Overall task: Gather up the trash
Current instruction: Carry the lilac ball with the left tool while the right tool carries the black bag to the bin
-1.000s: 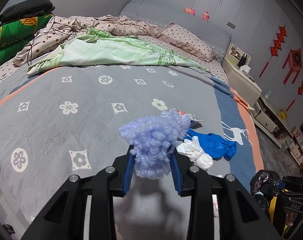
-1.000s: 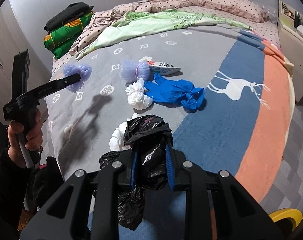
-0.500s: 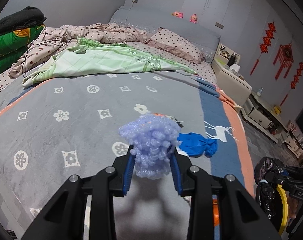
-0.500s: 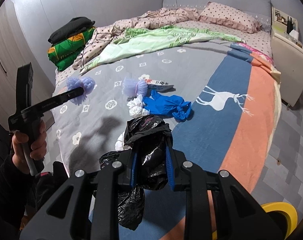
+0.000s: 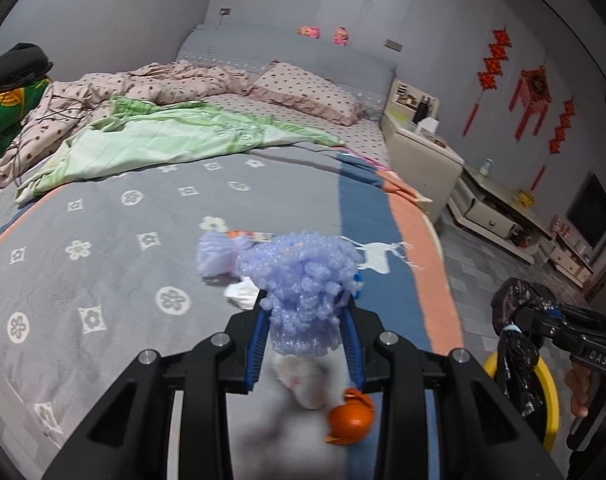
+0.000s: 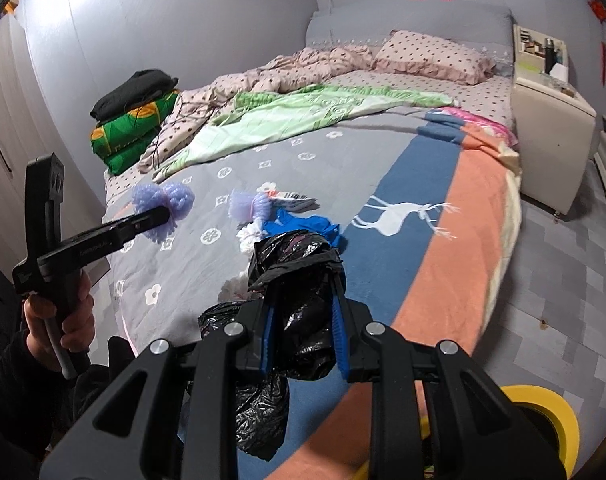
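My left gripper [image 5: 305, 324] is shut on a purple foam net [image 5: 303, 284] and holds it above the bed's foot end; it also shows in the right wrist view [image 6: 165, 210]. My right gripper [image 6: 301, 324] is shut on a black trash bag [image 6: 299, 288], held off the bed's corner; the bag also shows in the left wrist view [image 5: 515, 344]. On the grey blanket [image 6: 343, 160] lie a second purple foam net [image 6: 249, 206], a blue glove [image 6: 303, 226], white crumpled tissues [image 6: 249, 236] and a printed wrapper [image 6: 293, 198]. Another tissue [image 5: 303, 380] and an orange peel [image 5: 349, 418] lie below my left gripper.
A yellow-rimmed bin [image 6: 543, 428] stands on the floor by the bed's corner, also in the left wrist view [image 5: 551, 392]. A cream nightstand [image 6: 551, 136] is at the right. Green bedding [image 6: 135, 136], a green sheet [image 6: 303, 116] and pillows [image 6: 431, 56] lie farther back.
Both grippers have pulled back and up from the bed. The left one has swung right with the foam net. The yellow bin and the orange peel have come into view.
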The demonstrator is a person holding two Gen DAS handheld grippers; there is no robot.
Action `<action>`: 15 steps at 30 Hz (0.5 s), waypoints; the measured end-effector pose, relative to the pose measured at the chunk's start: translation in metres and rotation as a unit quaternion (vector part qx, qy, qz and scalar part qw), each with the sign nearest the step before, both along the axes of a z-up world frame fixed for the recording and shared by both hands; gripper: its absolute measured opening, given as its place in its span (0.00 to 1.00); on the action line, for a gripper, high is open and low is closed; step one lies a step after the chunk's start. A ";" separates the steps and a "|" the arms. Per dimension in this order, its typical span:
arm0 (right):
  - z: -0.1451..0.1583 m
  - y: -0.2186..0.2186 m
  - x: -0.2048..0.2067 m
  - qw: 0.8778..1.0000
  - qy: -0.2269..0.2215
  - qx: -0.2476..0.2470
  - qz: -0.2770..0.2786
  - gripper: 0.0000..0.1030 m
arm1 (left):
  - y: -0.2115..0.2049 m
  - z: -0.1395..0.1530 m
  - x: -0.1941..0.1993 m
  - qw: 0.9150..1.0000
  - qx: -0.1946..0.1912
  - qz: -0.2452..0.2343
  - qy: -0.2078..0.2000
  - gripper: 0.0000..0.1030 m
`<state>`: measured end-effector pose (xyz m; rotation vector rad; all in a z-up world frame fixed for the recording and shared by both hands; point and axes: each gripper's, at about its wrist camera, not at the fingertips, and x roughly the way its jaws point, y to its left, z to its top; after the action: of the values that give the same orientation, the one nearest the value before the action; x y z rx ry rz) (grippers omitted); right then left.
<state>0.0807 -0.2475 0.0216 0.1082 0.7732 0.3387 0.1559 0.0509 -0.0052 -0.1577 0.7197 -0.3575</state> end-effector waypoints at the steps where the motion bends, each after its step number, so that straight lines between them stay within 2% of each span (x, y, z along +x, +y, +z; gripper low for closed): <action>1: 0.001 -0.003 -0.002 1.000 -0.002 0.001 -0.003 0.23 | -0.005 0.001 -0.002 1.000 -0.002 -0.006 0.000 0.30; 15: 0.026 -0.078 -0.054 0.997 -0.036 0.006 -0.075 0.23 | -0.095 0.011 -0.039 0.995 0.012 -0.098 -0.009 0.30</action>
<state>0.0267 -0.3253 0.0474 0.1641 0.6871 0.2043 0.1167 -0.0439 0.0056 -0.0608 0.7233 -0.5362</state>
